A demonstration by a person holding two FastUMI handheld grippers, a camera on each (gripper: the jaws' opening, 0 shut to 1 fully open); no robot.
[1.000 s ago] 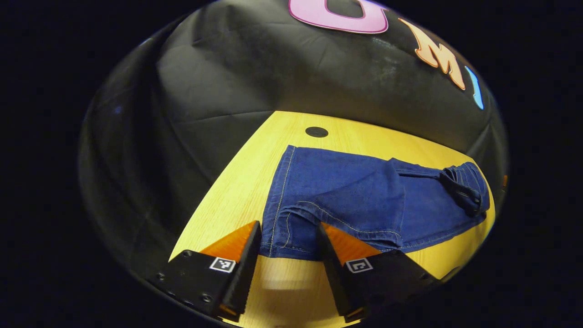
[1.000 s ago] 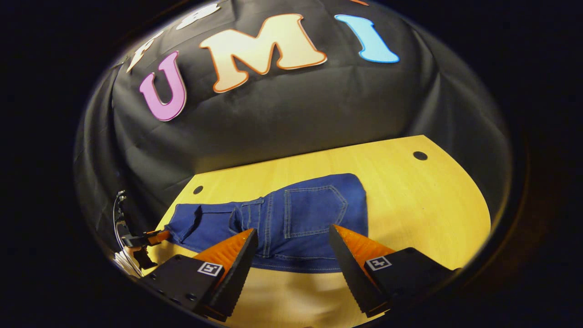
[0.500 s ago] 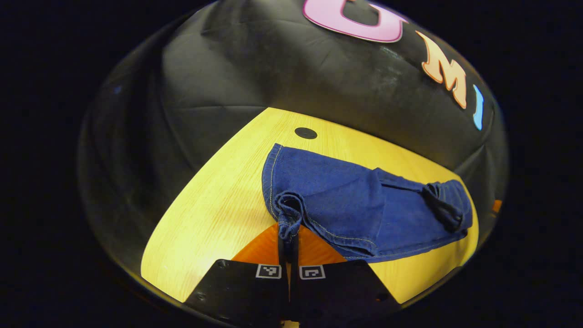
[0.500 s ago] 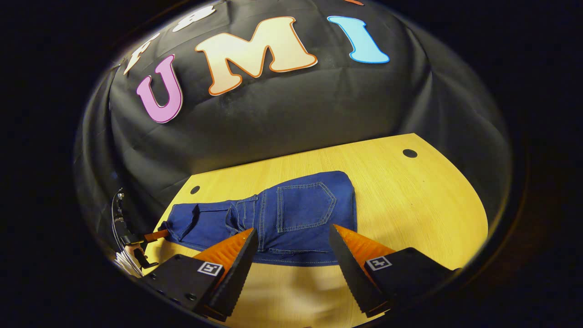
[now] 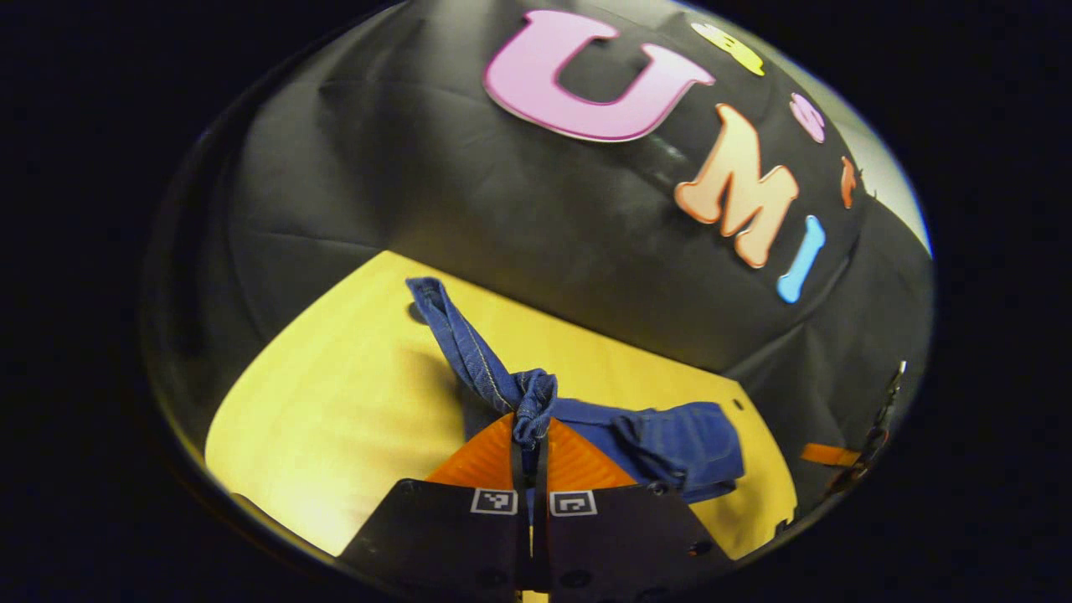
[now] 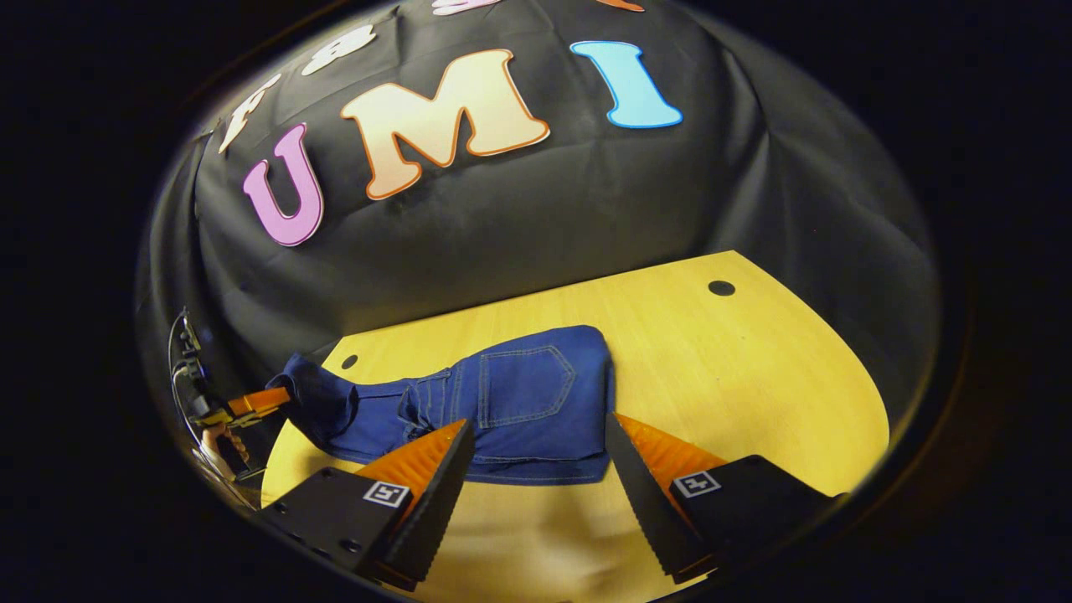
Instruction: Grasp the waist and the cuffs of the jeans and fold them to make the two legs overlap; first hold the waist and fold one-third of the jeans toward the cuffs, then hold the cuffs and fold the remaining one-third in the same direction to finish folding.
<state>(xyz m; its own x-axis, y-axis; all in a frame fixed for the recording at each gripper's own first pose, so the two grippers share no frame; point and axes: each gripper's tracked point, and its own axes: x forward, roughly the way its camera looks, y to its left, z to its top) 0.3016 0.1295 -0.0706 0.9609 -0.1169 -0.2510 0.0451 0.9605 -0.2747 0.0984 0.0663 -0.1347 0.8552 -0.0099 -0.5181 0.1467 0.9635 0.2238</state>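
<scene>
My left gripper point(image 5: 529, 435) is clamped on the jeans point(image 6: 502, 406) at the cuffs point(image 5: 533, 400), lifted off the table point(image 6: 754, 377). My right gripper point(image 6: 536, 469) hangs wide apart, nothing in it. I'd say the waist third looks folded, final fold underway. Bare table beyond, wall close behind.

You are working in a dim booth lit from above: the yellow wooden tabletop point(image 6: 754, 368) glows bright while the surroundings fall dark. A soft shadow lies left of the lifted dark blue denim jeans point(image 5: 469, 352). Fisheye bending curves the table's far edges. Both views stay sharp, though the near tabletop blurs slightly.
</scene>
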